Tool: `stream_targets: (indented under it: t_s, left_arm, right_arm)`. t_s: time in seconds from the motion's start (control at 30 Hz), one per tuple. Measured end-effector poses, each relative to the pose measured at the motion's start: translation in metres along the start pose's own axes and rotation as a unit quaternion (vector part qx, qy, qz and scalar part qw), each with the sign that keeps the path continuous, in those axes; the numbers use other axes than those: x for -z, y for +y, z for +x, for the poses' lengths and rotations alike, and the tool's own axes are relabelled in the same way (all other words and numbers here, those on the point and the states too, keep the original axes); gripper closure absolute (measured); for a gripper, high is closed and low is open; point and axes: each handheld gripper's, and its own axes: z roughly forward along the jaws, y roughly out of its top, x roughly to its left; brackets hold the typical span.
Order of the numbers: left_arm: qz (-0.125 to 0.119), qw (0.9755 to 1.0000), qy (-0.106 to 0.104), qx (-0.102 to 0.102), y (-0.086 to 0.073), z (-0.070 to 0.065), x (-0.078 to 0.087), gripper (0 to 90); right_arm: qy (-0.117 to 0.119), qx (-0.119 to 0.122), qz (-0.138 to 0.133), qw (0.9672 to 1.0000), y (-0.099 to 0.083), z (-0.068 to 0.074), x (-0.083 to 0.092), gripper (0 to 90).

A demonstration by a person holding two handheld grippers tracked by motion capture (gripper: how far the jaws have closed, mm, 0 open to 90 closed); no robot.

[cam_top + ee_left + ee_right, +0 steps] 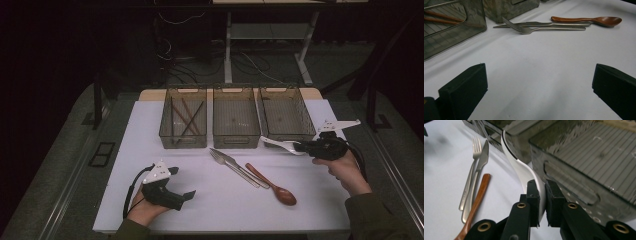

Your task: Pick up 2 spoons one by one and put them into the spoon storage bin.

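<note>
Right gripper had its jaws clamped tight on the handle of a curved white ceramic spoon, the bowl end pointing away along the front of the bins. The spoon hung clear of the white table, just in front of the rightmost clear ribbed plastic bin. Left gripper sat with jaws wide apart, nothing between them, low over the table. Between the grippers lay a steel fork, a steel knife and a brown wooden spoon. The left bin held brown wooden chopsticks.
</note>
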Motion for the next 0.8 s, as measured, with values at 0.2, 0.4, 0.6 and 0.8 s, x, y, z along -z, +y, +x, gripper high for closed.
stream_targets:
  t_s: [0.2, 0.4, 0.6, 0.8]
  left_arm:
    - [0.0, 1.0, 0.0, -0.002, 0.0, 0.0, 0.0, 0.0]
    - [0.001, 1.0, 0.0, -0.003, 0.0, 0.0, 0.0, 0.0]
    - [0.001, 1.0, -0.001, -0.002, 0.0, 0.0, 0.0, 0.0]
    - [0.0, 1.0, -0.002, -0.002, 0.0, 0.0, 0.0, 0.0]
  right_arm:
    - [-0.004, 0.008, -0.018, 0.9998, 0.017, 0.004, -0.002, 81.7]
    - [-0.001, 0.012, -0.027, 0.9996, 0.032, 0.011, -0.008, 81.7]
    - [-0.004, 0.019, -0.034, 0.9992, 0.044, 0.016, -0.014, 81.7]
    - [-0.009, 0.024, -0.036, 0.999, 0.053, 0.02, -0.021, 81.7]
